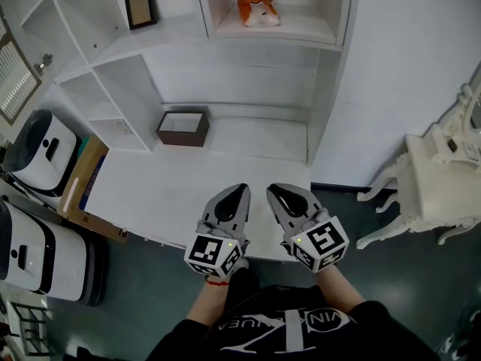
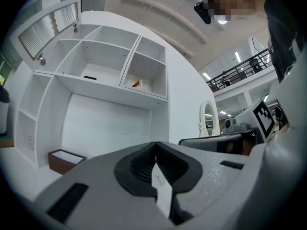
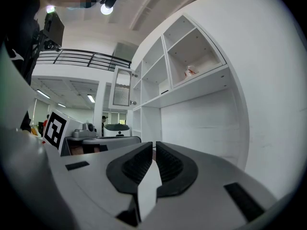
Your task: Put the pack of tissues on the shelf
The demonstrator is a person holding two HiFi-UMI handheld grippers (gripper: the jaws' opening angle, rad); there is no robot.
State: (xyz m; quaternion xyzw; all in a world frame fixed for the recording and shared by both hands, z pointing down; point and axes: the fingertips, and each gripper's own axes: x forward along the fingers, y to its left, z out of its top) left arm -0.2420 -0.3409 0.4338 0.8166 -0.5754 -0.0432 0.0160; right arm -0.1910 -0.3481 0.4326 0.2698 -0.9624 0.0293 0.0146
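Low at centre of the head view: left gripper (image 1: 242,191) and right gripper (image 1: 275,191) side by side, just apart, over the near edge of the white desk (image 1: 173,194). Both clenched, jaws pressed together on nothing. Pack of tissues (image 1: 259,7), orange and white, at top centre, lying in an upper compartment of the shelf (image 1: 301,32), well apart from both grippers. Brown box (image 1: 183,128) on the desk, left of centre. Dark picture frame (image 1: 140,7) in the compartment at upper left.
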